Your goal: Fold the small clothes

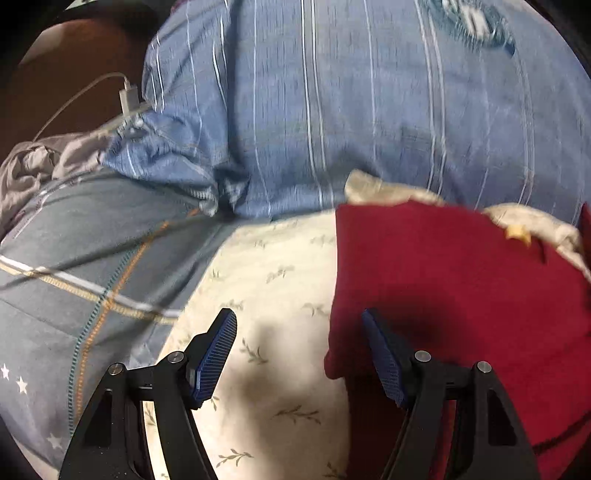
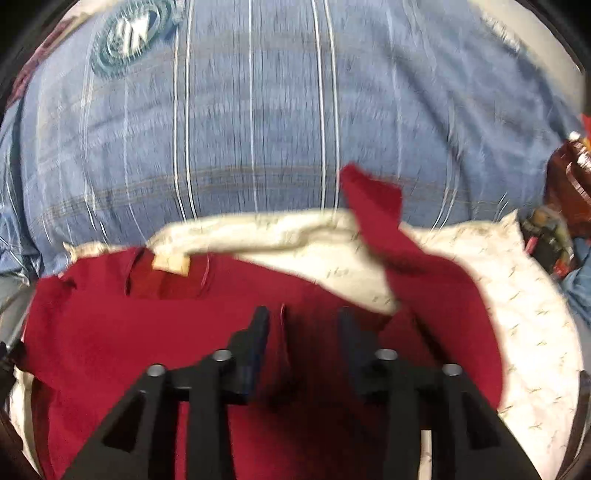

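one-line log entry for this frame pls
stage: fold red garment | left gripper: open, over its left edge | right gripper: open, above it | surface: cream leaf-print cloth

Blurred round emblem (image 2: 133, 33); red garment (image 2: 147, 332) cut off below.

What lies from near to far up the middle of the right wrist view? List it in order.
right gripper → red garment → cream leaf-print cloth → blue striped bedding.
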A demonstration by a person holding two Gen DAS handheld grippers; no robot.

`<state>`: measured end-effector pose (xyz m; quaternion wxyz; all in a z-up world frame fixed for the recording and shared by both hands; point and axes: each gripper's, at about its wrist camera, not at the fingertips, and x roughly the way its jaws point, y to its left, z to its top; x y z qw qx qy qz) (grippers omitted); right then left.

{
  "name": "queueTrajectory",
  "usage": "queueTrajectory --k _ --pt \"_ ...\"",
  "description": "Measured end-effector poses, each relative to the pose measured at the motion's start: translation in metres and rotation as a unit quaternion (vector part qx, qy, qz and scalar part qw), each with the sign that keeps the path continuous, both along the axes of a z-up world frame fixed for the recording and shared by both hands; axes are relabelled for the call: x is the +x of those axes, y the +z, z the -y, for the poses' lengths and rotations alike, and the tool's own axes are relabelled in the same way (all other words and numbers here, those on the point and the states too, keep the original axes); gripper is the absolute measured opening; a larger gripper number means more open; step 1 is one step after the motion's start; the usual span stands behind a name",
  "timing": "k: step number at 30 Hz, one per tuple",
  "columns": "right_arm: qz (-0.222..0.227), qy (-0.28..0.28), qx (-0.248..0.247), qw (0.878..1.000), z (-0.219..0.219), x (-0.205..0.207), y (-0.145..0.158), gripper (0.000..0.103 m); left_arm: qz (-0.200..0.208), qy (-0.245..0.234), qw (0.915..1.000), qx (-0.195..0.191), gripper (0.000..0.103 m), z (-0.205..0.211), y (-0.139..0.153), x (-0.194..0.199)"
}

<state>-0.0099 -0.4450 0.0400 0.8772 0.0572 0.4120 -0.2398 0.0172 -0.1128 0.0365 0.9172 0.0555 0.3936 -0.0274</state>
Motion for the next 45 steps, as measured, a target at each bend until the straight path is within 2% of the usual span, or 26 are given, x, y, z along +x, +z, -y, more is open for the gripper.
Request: queueTrajectory --k 4,7,9,10,15,18,21,25,31,35,39,45 --pt "-0.032 0.076 0.031 0.996 -0.027 0.019 -0.016 0.039 -0.009 0.002 0.9999 0.011 0.073 0.004 -0.006 0.007" --pt "-0.071 0.069 0.030 0.995 -0.028 0.030 -0.044 0.038 -0.008 0.003 0.9998 0.018 0.075 0.008 -0.007 0.010" --pt "-0.090 0.050 0.056 0.993 -0.018 0.030 -0.062 0.038 -0.010 0.002 0.9999 0.011 0.075 0.007 -0.008 0.012" --pt "-0.075 0.046 0.057 0.994 -0.016 0.026 -0.057 0.038 -0.009 0.004 0.9999 0.006 0.075 0.006 -0.007 0.011" --pt "-0.065 0.049 0.048 0.996 -0.019 0.007 -0.037 0.043 0.023 0.005 0.9997 -0.006 0.073 0.002 0.007 -0.001" --pt "-0.075 0.049 0.040 0.995 -0.018 0.001 -0.044 0.054 0.032 -0.002 0.9994 -0.015 0.073 0.003 0.011 -0.008" --pt "-0.079 0.046 0.039 0.995 -0.020 -0.004 -0.050 0.054 0.033 -0.008 0.9993 -0.015 0.073 0.005 0.011 -0.013" --pt "-0.070 0.048 0.079 0.993 -0.027 -0.013 -0.040 0.054 0.039 -0.016 0.9990 -0.014 0.073 0.006 0.015 -0.021" --pt "-0.039 0.056 0.060 0.996 -0.038 -0.050 -0.010 0.061 0.041 -0.021 0.9987 -0.022 0.073 0.003 0.019 -0.029" --pt "-0.019 0.026 0.040 0.999 -0.020 -0.073 0.013 0.062 0.032 -0.019 0.9991 -0.022 0.073 0.002 0.017 -0.027" --pt "0.006 -0.023 0.022 0.999 0.009 -0.094 0.034 0.070 0.030 -0.019 0.9991 -0.025 0.073 0.003 0.018 -0.026" --pt "0.000 -0.059 0.027 0.998 0.045 -0.091 0.037 0.071 0.028 -0.027 0.9991 -0.020 0.073 0.009 0.014 -0.026"
